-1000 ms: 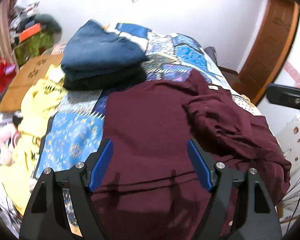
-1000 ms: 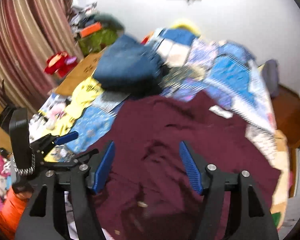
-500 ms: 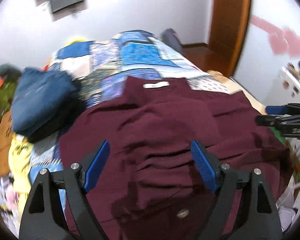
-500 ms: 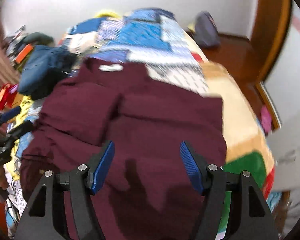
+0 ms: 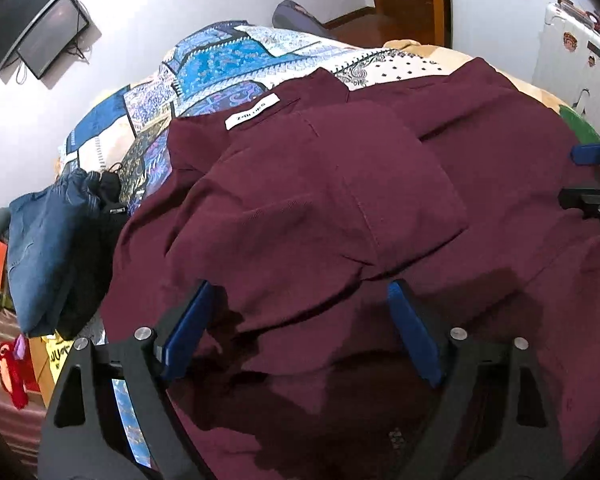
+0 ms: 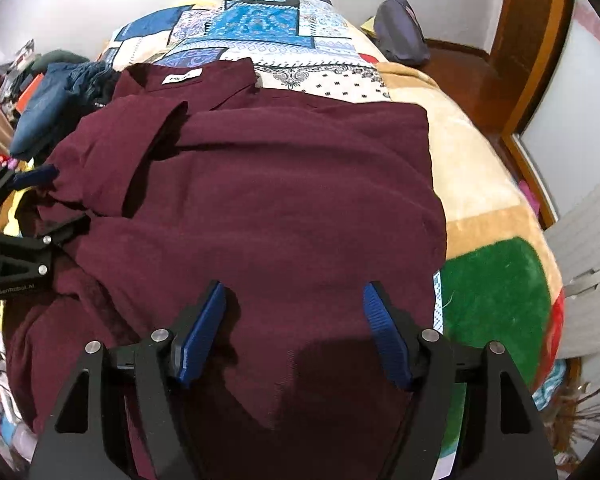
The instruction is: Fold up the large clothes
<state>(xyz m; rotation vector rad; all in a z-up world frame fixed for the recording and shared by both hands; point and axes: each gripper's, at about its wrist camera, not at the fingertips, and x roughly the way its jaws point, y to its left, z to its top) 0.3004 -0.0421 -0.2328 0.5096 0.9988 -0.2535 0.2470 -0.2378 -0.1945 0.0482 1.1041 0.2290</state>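
Plainly, no box, basket or bin shows in either view; the only bearer is the bed (image 6: 480, 184), spread with a blue patchwork quilt (image 5: 228, 60) and, nearer, a tan and green blanket (image 6: 496, 292). On it lies one maroon shirt (image 6: 284, 200), spread across most of the near half, collar toward the far wall with a single white label (image 5: 252, 111) at the neck. One part of it is folded over the body, its edge creased and rumpled. Beside the shirt, toward the wall, sits one stack of folded clothes (image 5: 44, 248): a blue piece on top, something black beneath, the number of pieces in it not clear.

Two grippers are in view. The left gripper (image 5: 300, 320) hangs over the shirt's near part, its jaws having just been widening, spread apart with only flat cloth below them and nothing pinched. The right gripper (image 6: 296, 320) stands likewise over the shirt, its jaws also just opened a little further, gripping nothing. Whether either set of tips touches the cloth I cannot tell.

The shirt's near hem is cut off by the gripper bodies. One dark screen (image 5: 32, 16) hangs on the wall, partly cropped. Clutter past the bed's edge is too blurred to name.
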